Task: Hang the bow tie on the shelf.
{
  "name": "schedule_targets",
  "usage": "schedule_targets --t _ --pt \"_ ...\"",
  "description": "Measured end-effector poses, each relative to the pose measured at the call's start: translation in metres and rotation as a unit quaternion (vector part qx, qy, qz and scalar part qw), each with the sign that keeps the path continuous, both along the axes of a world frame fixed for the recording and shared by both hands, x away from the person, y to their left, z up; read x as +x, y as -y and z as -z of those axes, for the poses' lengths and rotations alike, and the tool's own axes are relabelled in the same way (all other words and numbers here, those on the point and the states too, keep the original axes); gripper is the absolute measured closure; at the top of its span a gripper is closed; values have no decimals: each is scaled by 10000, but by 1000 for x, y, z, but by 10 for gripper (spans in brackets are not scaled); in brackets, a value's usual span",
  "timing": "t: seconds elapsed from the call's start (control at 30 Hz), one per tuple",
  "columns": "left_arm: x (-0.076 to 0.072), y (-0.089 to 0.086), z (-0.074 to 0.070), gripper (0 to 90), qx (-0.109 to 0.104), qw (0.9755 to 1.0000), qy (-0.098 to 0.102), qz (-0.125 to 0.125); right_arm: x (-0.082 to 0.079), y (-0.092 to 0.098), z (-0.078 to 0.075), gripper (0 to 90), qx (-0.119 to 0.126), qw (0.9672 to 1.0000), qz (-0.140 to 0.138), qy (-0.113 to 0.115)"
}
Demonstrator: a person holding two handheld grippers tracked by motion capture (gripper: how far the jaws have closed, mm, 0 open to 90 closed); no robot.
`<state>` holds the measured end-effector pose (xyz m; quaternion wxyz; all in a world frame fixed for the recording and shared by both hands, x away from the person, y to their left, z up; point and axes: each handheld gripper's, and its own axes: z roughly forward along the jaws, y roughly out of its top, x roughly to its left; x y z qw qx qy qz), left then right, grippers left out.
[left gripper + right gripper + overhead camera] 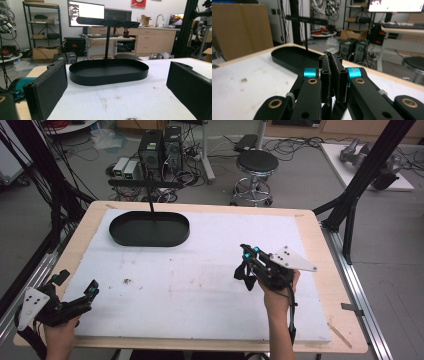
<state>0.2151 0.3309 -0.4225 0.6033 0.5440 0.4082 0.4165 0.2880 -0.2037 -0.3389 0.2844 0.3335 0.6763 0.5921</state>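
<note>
- Two grippers are sitting over a white board [200, 285] that is covering most of a wooden table [327, 285].
- The left gripper [75, 287] is resting at the near left corner of the board, held by a hand [60, 337] that is coming in from the bottom edge of the high view.
- Its jaws are standing spread wide: in the left gripper view [117, 87] the two black pads are rising far apart at the left and right sides, and nothing is lying between them.
- The right gripper [245, 265] is being held above the right half of the board by the other hand [277, 295], with its tip pointing toward the left and the far side of the table.
- Its jaws are pressed together, pad against pad, as the right gripper view [333, 77] is showing, and they are pinching nothing that I can see.
- The black oval tray [150, 237] is lying flat on the far left part of the board, well apart from both grippers.
- A thin black post [150, 202] is standing upright from the tray and is carrying a flat black bar [145, 183] across its top.
- In the left gripper view the tray [108, 77] is appearing straight ahead between the two open pads, but far off.
- A small dark stain [127, 281] is marking the board between the left gripper and the tray.
- A round stool [256, 162] is standing on the floor behind the table.
</note>
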Motion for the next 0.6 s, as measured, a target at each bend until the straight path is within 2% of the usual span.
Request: schedule_targets --t 0.1,0.17,0.37,0.4,0.53,0.57,0.6 --pt "0 1 -1 38 -4 10000 12 24 8 -13 -7 864 83 9999 -60 66" --pt "-1 2 -3 38 16 10000 41 35 19 -29 -15 864 112 9997 -68 182" --pt "-4 4 -7 38 21 9999 129 67 40 -57 -29 865 195 9993 -126 290" --pt "-4 4 -7 38 22 9999 132 70 40 -57 -29 865 195 9993 -126 290" --pt "-4 3 -8 38 -39 9998 150 79 57 -82 -36 865 139 9991 -327 252" --pt "-5 3 -8 38 -60 9998 160 76 57 -82 -36 865 139 9991 -327 252" --pt "-5 2 -9 38 -62 9998 163 77 64 -93 -38 865 99 9987 -449 197"
